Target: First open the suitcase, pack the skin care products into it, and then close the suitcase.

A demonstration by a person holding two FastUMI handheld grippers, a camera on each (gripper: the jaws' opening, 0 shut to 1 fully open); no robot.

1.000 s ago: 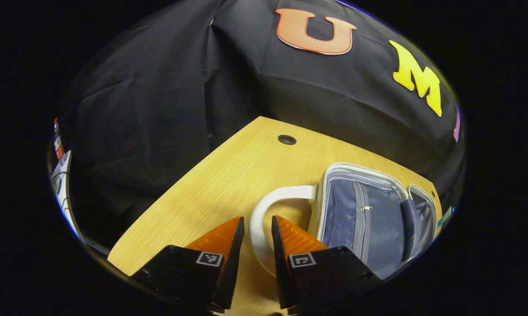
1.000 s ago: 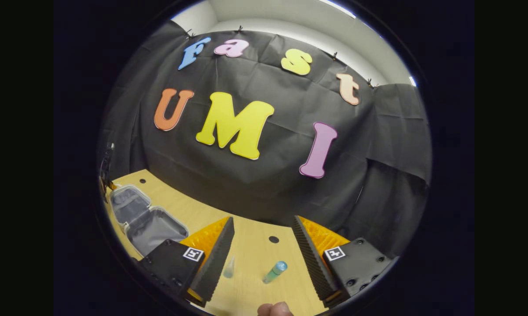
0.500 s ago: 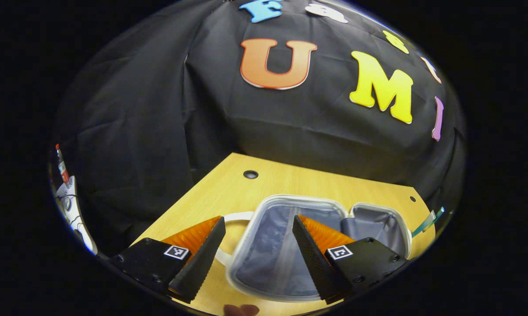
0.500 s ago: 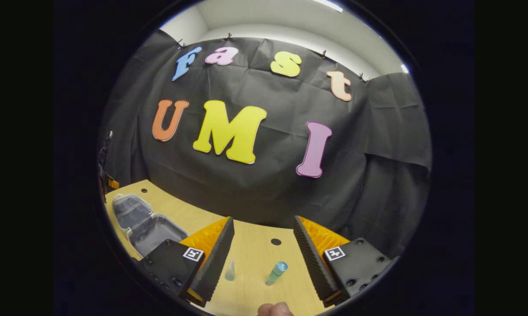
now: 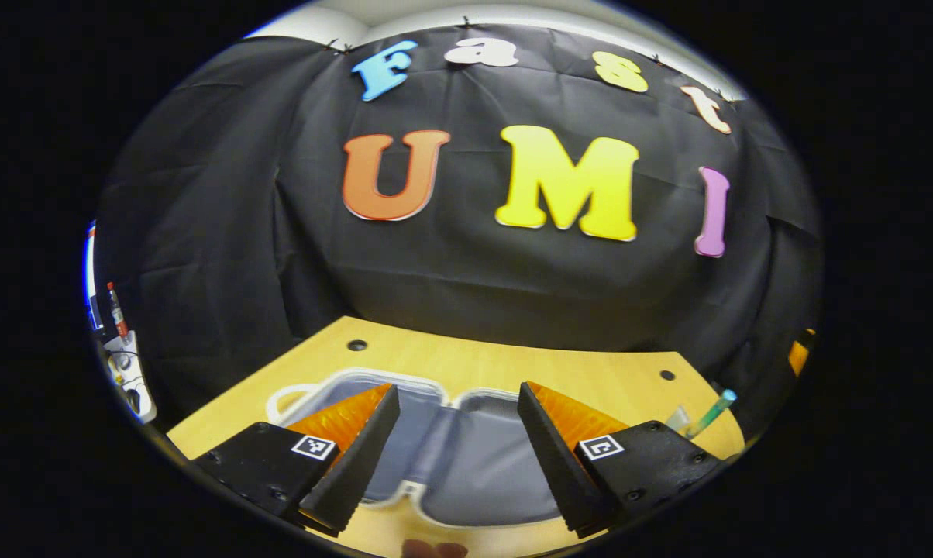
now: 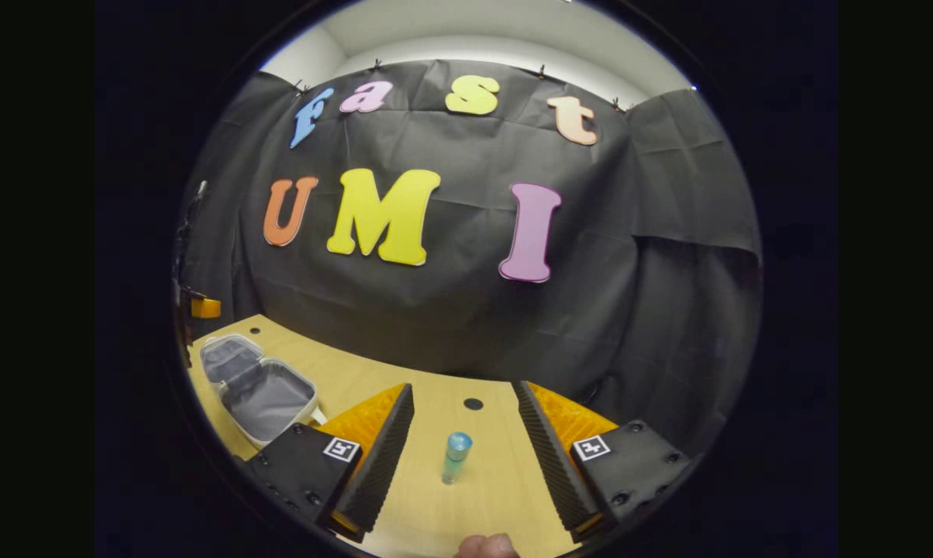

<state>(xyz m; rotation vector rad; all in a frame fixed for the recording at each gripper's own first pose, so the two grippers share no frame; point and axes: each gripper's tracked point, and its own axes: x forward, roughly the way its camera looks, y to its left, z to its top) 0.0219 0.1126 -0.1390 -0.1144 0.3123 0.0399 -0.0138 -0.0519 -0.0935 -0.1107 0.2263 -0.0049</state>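
Observation:
The suitcase point(image 5: 466, 473) lies open and flat on the wooden table point(image 5: 513, 364), showing grey lining, a white rim and a white handle point(image 5: 282, 398) at its left end. My left gripper point(image 5: 457, 390) hovers over it, open, with nothing between its fingers. In the right gripper view the suitcase point(image 6: 259, 391) sits far left. A slim tube with a blue cap point(image 6: 455, 459) stands on the table between the fingers of my open right gripper point(image 6: 463, 387), touching neither. In the left gripper view the tube point(image 5: 708, 413) is at the table's right end beside a small clear item point(image 5: 677, 418).
The black cloth wall closes off the table's back edge. Small round holes point(image 6: 473, 404) point(image 5: 356, 345) are set in the tabletop near that edge. A thumb point(image 6: 486, 546) shows at the bottom of the right gripper view. Bare wood lies between suitcase and tube.
My left gripper has opened wide, come off the white handle and swung right to face the open suitcase. The right gripper view has shifted so the tube stands midway between its fingers.

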